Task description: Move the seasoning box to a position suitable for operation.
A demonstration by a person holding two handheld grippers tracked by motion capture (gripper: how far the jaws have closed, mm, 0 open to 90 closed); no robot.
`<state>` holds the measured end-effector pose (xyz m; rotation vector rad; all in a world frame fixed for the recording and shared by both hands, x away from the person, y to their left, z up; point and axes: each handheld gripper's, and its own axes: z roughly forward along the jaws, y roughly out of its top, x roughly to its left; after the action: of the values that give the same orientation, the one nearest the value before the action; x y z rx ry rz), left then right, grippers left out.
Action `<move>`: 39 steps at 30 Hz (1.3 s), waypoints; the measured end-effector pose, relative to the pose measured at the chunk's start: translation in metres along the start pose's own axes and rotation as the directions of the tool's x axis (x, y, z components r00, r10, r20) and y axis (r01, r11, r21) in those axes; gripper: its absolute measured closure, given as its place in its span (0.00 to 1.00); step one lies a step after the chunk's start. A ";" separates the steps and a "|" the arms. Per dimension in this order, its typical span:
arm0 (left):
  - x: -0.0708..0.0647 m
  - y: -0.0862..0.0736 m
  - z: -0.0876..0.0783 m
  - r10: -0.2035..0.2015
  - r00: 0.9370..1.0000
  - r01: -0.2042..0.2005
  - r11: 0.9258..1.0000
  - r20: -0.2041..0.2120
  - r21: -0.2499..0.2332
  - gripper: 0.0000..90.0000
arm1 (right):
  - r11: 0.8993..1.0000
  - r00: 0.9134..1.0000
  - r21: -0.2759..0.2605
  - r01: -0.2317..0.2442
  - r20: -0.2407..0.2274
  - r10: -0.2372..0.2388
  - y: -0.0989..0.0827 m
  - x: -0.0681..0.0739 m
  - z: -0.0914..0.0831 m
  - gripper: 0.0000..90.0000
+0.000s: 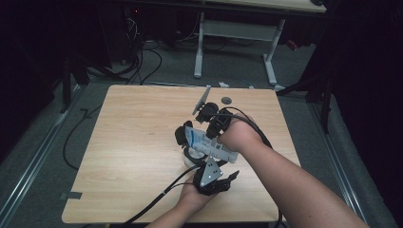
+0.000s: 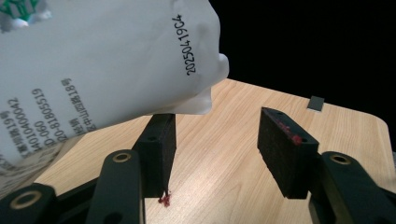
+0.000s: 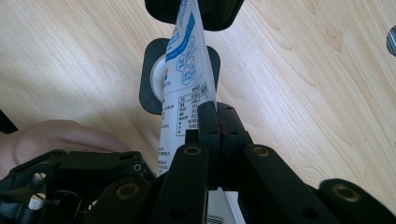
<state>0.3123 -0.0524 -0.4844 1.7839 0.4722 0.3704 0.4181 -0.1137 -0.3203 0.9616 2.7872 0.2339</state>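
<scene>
Right hand-held gripper (image 3: 217, 109) clenched on the edge of a white printed pouch (image 3: 187, 79), holding it tilted above the table (image 1: 138, 156). Left hand-held gripper (image 2: 217, 140) released, jaws apart with nothing between; pouch corner hangs just above its left jaw. Step looks like pouring or handover. Next: left jaws must rise to meet that corner.

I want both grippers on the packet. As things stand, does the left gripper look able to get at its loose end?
Probably yes. The left gripper stands open just under the white packet, with bare table between its pads, and the right gripper pinches the packet elsewhere, so nothing seems to block it.
</scene>
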 end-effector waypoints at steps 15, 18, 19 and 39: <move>-0.002 0.001 0.002 -0.001 1.000 0.001 1.000 0.005 -0.002 0.53 | 1.000 1.000 0.007 0.010 0.017 -0.010 0.000 -0.001 0.002 1.00; -0.002 0.001 0.002 0.000 1.000 0.000 1.000 0.006 -0.002 0.53 | 1.000 1.000 0.014 0.006 0.013 -0.007 0.000 0.000 0.004 1.00; -0.002 0.001 0.002 -0.001 1.000 0.001 1.000 0.006 -0.002 0.53 | 1.000 1.000 0.014 0.006 0.013 -0.007 0.000 0.000 0.004 1.00; -0.003 0.001 0.002 0.001 1.000 -0.001 1.000 0.005 -0.004 0.53 | 1.000 1.000 0.013 -0.002 0.014 0.002 -0.001 -0.003 0.004 1.00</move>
<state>0.3110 -0.0554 -0.4839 1.7812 0.4663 0.3671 0.4209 -0.1155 -0.3240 0.9651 2.7785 0.2092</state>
